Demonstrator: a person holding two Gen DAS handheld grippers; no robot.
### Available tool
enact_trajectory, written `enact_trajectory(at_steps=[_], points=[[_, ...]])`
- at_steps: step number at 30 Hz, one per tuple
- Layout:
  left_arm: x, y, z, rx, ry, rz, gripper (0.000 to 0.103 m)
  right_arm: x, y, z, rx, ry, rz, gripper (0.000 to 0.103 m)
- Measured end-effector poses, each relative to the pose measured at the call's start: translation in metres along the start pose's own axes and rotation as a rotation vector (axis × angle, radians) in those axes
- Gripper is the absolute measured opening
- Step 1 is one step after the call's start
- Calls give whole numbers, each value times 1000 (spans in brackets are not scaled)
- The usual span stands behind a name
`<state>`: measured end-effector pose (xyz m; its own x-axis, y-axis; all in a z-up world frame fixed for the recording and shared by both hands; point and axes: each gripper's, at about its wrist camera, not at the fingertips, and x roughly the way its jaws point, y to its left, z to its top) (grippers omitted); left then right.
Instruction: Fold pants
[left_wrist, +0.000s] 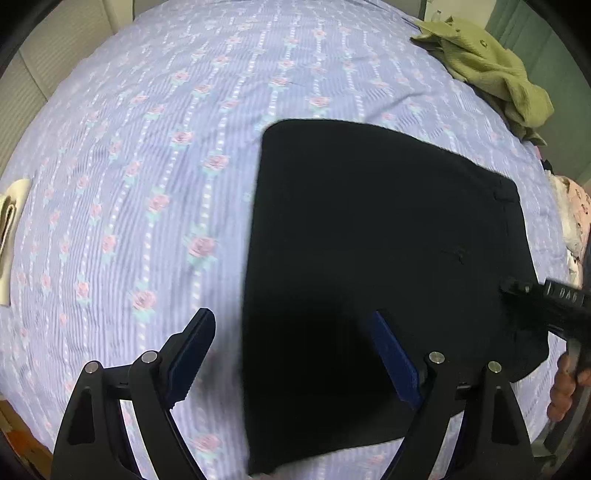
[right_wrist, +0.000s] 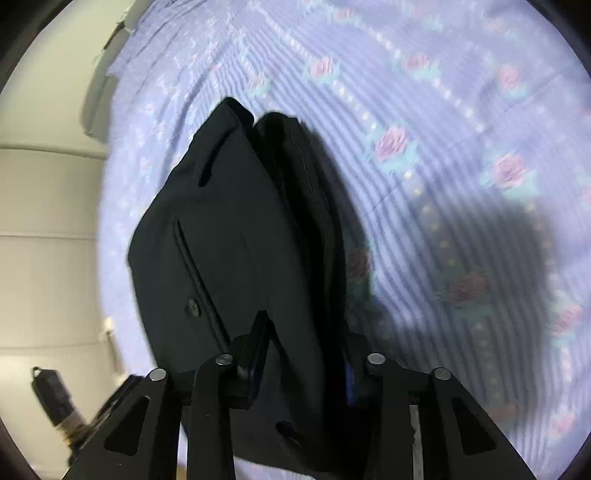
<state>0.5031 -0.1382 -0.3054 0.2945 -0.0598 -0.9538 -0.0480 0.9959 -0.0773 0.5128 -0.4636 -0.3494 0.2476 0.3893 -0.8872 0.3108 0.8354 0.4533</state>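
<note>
We find the folded black fabric pants (left_wrist: 369, 258) lying on the lilac rose-print bedsheet (left_wrist: 147, 184), nearer us than the crumpled green garment (left_wrist: 487, 70). Our left gripper (left_wrist: 295, 354) stands wide open, holding nothing. Our right gripper (right_wrist: 301, 369) is clamped on the pants' thick edge; layers may slip out and unfold if lifted. Its body shows "DAB"-like lettering, only partly legible.

pants (right_wrist: 236, 258) hide right tool (right_wrist: 299, 354) tips | bedsheet (right_wrist: 424, 122) blurred

both wrist views over pants (left_wrist: 369, 240)
</note>
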Motion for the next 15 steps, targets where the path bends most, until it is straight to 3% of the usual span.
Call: enact_trajectory(at_steps=[5,8,12,15], points=[[15,59,11,-163,15,-145,92,5,45,-12,-182,-67,-312,30],[28,75,16,-181,38,-189,92,17,55,-15,-283,-69,-407,30],[40,63,21,-113,66,-306,92,20,52,-14,-308,-65,-410,29],[58,57,28,-82,91,-332,92,18,45,-10,-290,-57,-378,29]])
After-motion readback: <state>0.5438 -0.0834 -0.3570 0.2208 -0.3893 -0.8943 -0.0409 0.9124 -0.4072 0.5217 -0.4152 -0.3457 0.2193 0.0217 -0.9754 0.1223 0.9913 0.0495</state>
